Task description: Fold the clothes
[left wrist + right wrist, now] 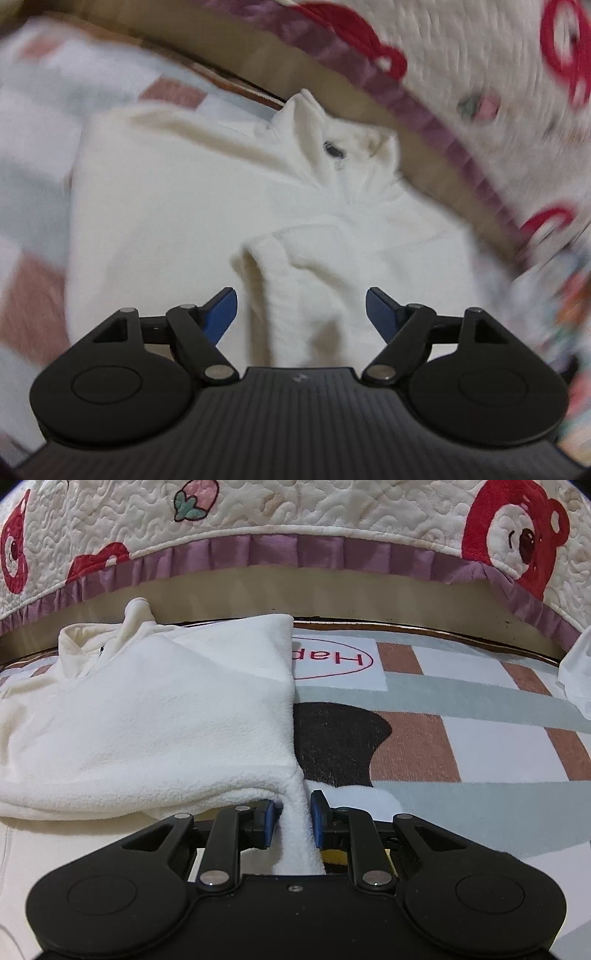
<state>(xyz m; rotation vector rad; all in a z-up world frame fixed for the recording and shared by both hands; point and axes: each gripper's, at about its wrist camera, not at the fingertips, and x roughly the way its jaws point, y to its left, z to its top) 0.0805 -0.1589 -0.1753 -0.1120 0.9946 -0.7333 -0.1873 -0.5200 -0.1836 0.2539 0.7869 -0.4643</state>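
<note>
Flat surface covered by a short-pile mat (461, 760) in pale green, white and pink-brown blocks, dark patch and red-ringed lettering on it, a white fleece garment (166, 716) spread on the mat, another white item (576, 672) at the far right edge

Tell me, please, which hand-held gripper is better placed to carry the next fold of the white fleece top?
Probably the right hand-held gripper: it is closed on an edge of the white fleece top. The left hand-held gripper is open, gripping nothing.
</note>
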